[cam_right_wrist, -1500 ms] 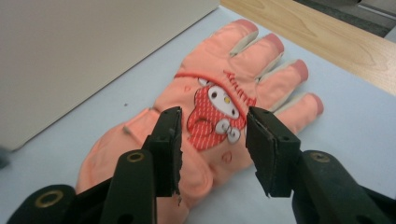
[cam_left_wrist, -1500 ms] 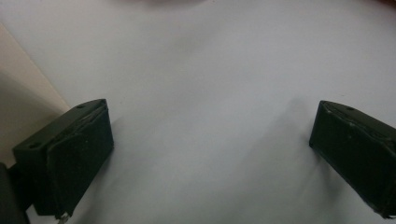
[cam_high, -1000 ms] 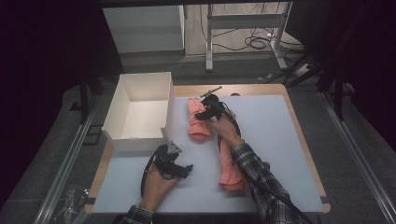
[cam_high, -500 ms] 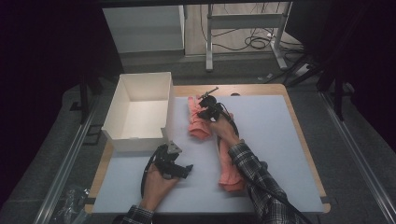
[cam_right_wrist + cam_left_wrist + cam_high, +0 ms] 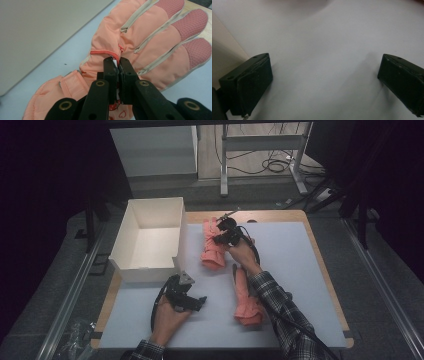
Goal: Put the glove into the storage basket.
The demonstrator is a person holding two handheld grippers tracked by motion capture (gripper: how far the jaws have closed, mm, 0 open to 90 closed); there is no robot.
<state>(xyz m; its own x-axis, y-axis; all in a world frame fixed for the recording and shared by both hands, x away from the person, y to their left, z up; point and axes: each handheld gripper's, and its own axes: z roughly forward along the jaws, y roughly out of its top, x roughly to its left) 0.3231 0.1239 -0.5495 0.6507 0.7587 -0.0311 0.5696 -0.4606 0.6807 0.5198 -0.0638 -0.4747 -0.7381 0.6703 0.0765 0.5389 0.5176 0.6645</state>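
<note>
Two salmon-pink winter gloves lie on the pale mat. The far glove (image 5: 211, 247) lies beside the white box (image 5: 150, 270), and my right gripper (image 5: 221, 234) rests on it. In the right gripper view the glove (image 5: 150, 37) lies with its fingers spread, and my right gripper (image 5: 116, 61) is shut on a small fold of its fabric near the base of the fingers. The second glove (image 5: 245, 295) lies nearer, partly under the right forearm. My left gripper (image 5: 196, 301) rests low on the mat in front of the box. My left gripper (image 5: 324, 72) is open wide, with bare mat between its jaws.
The open-topped box has nothing inside and stands at the mat's left rear; its wall (image 5: 222, 57) is close on the left in the left gripper view. The mat (image 5: 295, 265) covers a wooden table. Desk legs and cables stand on the floor beyond.
</note>
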